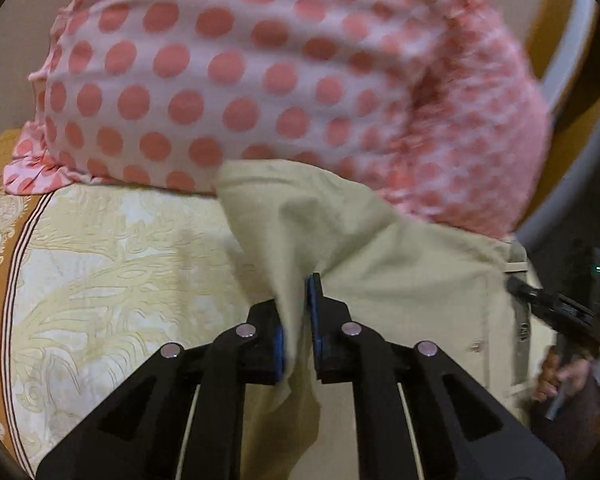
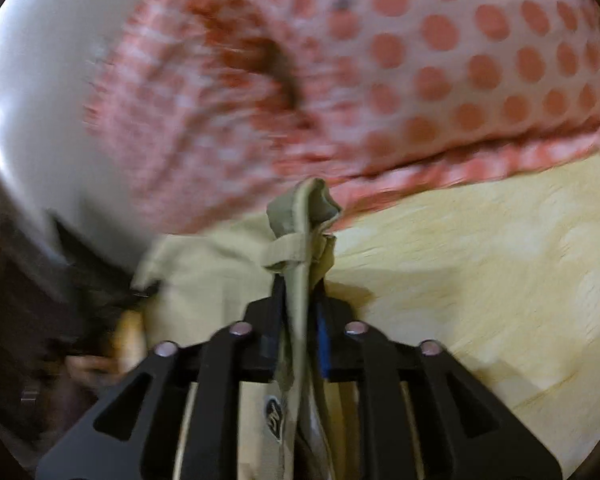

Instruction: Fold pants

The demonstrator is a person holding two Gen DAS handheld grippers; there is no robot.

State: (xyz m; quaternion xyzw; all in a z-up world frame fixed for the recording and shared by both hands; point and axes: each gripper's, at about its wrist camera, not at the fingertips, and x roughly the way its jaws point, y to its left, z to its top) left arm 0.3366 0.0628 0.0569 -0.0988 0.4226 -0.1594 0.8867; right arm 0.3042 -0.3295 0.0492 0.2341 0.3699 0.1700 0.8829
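Both claws grip my pants point(image 1: 400, 272).
Left gripper point(image 1: 298, 312) pinches a fabric fold; right gripper point(image 2: 300, 300) clamps the waistband point(image 2: 304, 216), over the bedspread point(image 1: 112, 264) by the dotted pillow point(image 1: 228, 72).

Both the left gripper point(image 1: 298, 312) and right gripper point(image 2: 300, 300) are built of black plastic, with blue pads point(image 1: 312, 312) and silver rivets point(image 1: 247, 331) fitted
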